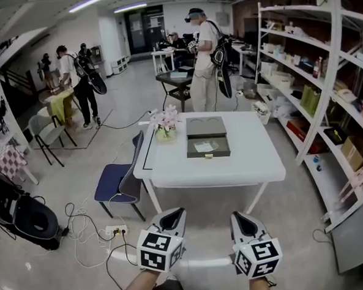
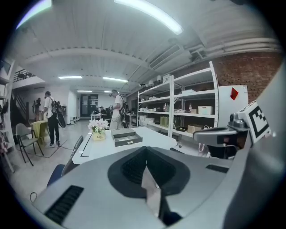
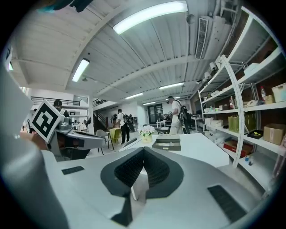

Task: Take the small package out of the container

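**Tools.** The left tool [image 1: 175,214] has its jaws pressed together and holds nothing. The right tool [image 1: 237,217] is the same, jaws together and empty. Both are held low and side by side, pointing towards the container [image 1: 222,152] and well short of it, with open floor in between.

**Container.** It is a flat grey box lying open near the middle of the white counter [image 1: 249,155]. Its raised half lies flat on the far side. The small package [image 1: 204,147], which I take to be the pale flat item, lies inside the nearer half, close to the front wall. It is too small at this range to say more.

**Surroundings.** A vase of flowers [image 1: 165,125] stands just left of the container. A blue chair [image 1: 117,182] sits off the counter's corner, left of and nearer than the container. Shelving [image 1: 324,71] runs along to the container's right, and people [image 1: 203,54] stand well beyond it.

**Assessment.** The step in hand is the approach; nothing has been grasped.

**Recommendations.**
- Close on the counter squarely from its near edge, keeping clear of the chair.
- Spread the working tool's jaws before it reaches the container, not above the package.
- Come in from over the front wall and take the package by its edges, since it looks thin and lies flat.
- If the box slides, steady it with the other tool.
- Keep clear of the flowers.
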Available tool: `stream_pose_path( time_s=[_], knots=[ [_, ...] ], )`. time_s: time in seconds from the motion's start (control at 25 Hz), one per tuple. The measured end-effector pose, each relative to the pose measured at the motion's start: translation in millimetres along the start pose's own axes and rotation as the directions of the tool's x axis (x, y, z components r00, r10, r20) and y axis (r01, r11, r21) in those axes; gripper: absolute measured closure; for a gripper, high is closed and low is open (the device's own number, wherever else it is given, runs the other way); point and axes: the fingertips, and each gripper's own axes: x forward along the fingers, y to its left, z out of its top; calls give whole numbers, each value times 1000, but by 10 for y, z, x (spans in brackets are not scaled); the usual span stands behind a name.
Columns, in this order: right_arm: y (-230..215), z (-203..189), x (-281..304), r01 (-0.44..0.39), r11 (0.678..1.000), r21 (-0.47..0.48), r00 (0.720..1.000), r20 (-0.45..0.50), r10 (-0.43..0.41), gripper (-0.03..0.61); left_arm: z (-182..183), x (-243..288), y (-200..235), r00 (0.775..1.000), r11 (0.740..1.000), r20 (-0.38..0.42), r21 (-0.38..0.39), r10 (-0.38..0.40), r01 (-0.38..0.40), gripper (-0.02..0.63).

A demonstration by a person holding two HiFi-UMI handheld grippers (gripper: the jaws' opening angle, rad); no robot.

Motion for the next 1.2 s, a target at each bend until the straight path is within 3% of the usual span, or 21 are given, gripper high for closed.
stream_pose_path(
  time_s=[0.4,1.2],
  knots=[
    [-317,-20,555,0,1000,-10,999,-42,-1,557,12,650,261,1000,999,-15,-33,-17,16,611],
    [-949,86,2407,46,998,43,982,-186,-37,491,315,2281,1494,994,993,-55,-80,-89,85,611]
  ],
)
